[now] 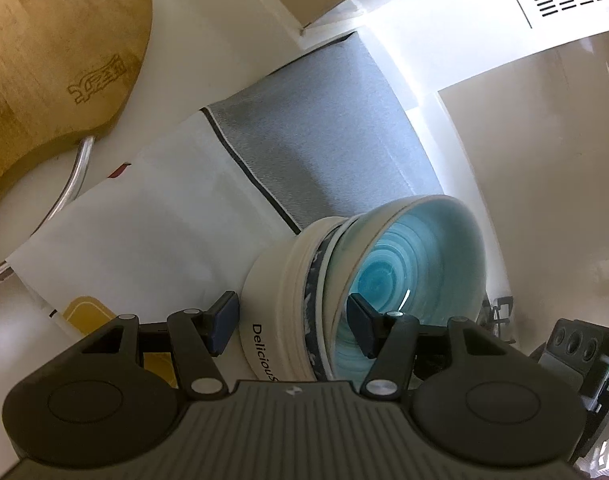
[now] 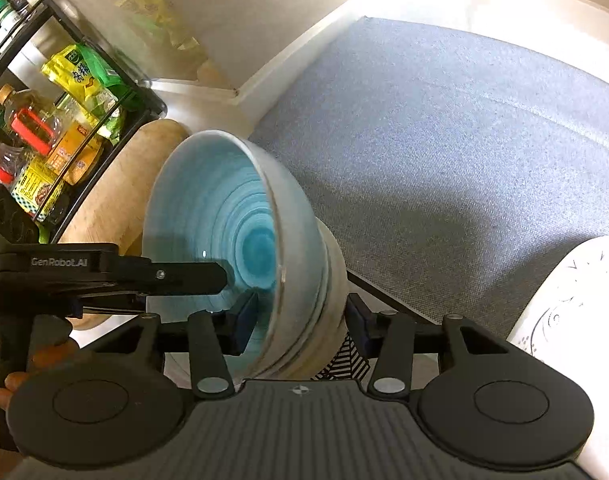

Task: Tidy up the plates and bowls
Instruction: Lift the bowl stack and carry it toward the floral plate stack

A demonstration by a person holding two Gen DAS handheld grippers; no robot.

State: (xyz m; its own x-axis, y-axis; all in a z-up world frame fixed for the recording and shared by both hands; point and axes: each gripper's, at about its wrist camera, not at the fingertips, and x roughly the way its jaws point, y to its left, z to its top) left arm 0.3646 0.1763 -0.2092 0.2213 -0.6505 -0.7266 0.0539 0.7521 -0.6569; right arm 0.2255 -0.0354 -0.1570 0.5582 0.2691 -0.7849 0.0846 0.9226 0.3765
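— Grey woven cloth spreads ahead of our right gripper, with a black wire rack of bottles and packets off to its left and a round wooden board far ahead-left of our left gripper. Where does the stack sit?

— Between our fingers on both sides. We hold a nested stack of glazed ceramic bowls, tipped on its side: the left gripper pinches the wall with one pad outside on the cream bowl and one inside the blue one; the right gripper straddles the opposite wall the same way, though whether its pads press or merely bracket we can't quite tell.

— How will it handle?

— Heavy for its size, we'd judge, stiff, slick with glaze and quick to chip (nested bowls also slide apart when tilted). We'd grip across the rims, where all the walls overlap, and level it.

— Its look?

— Innermost bowl swirls turquoise in rings around a darker centre; a blue-patterned rim sits beneath, then a cream outer bowl printed "Delicious" in black.
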